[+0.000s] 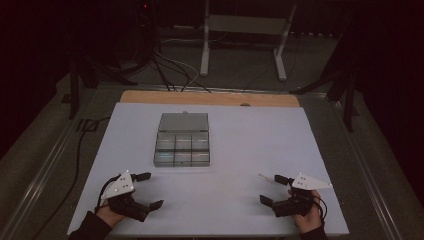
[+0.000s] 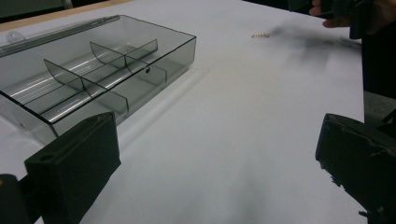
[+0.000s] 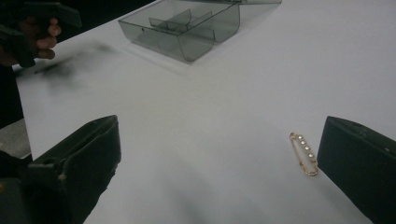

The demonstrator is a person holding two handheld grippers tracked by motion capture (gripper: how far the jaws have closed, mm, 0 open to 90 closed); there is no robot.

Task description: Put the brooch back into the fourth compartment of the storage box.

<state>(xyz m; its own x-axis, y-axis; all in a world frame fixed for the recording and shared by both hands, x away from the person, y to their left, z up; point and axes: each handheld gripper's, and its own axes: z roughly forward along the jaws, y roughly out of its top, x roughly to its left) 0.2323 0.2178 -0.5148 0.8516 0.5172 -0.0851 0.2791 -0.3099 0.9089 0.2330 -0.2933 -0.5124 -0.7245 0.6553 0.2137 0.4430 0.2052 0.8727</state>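
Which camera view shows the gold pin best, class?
The right gripper view: the gold pin lies close on the white table, near one jaw, its row of small stones clear. The left gripper view shows it as a distant speck; the high view as a faint sliver beside the right gripper.

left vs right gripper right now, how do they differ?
The right gripper has a gold safety pin lying just inside one jaw; the left gripper has only bare white table between its jaws. The left gripper sits nearer the open clear divided box than the right gripper. Both are open, hand-held and holding nothing.
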